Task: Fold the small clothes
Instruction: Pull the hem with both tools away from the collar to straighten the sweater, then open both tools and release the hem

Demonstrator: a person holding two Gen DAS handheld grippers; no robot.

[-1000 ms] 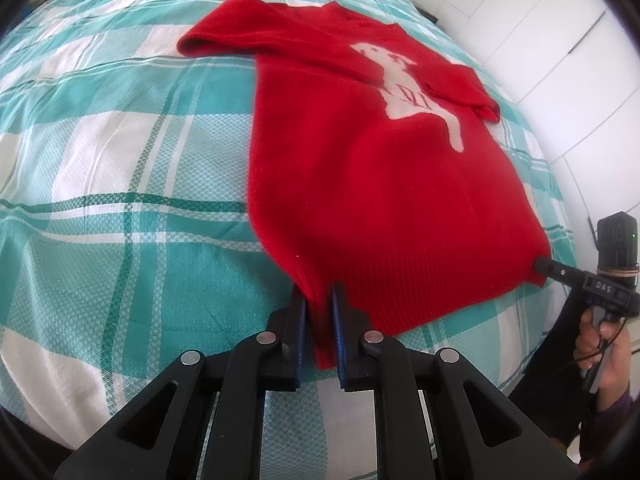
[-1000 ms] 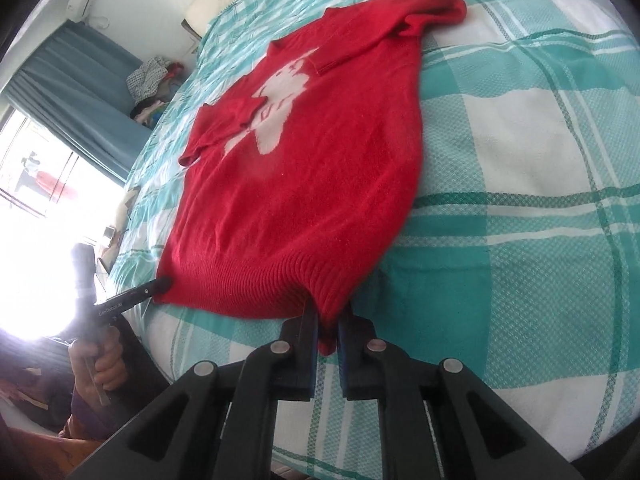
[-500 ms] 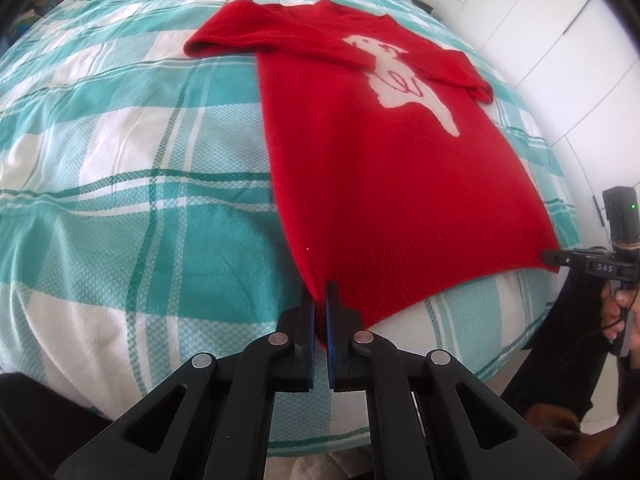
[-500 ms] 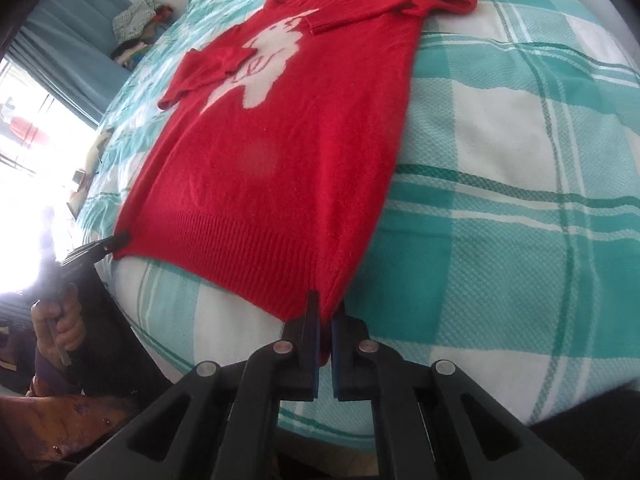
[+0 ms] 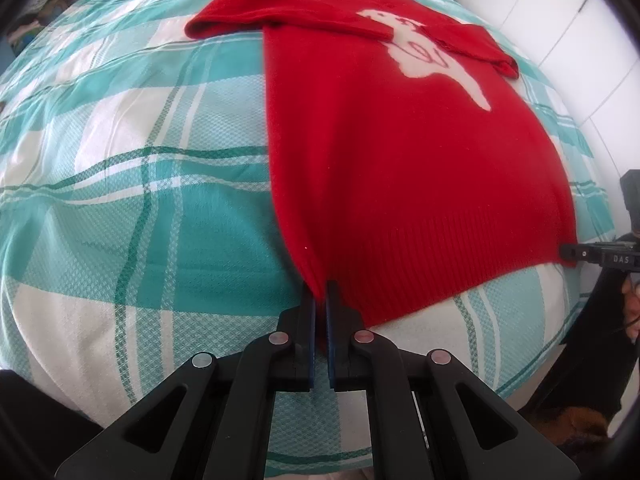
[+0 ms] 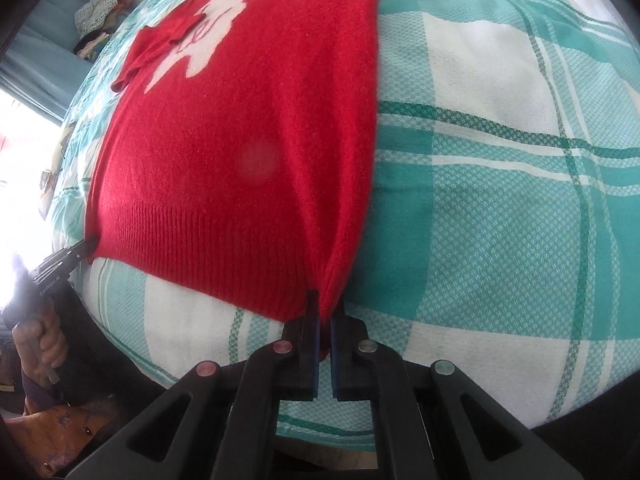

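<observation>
We see the sweater [image 5: 400, 152] lying flat on the bed [image 5: 140, 208], its hem at the bed's near edge and its collar toward the far end. On the sweater, both sleeves are folded across the chest, over the animal figure [image 5: 424, 56]. The left gripper [image 5: 320, 292] is clamped on the sweater's left hem corner, and the right gripper [image 6: 325, 306] is clamped on its right hem corner. Beyond the sweater's left side sits a pile of clothes [image 6: 100, 16], off the bed. Beyond its right side stand cupboard doors [image 5: 560, 28].
</observation>
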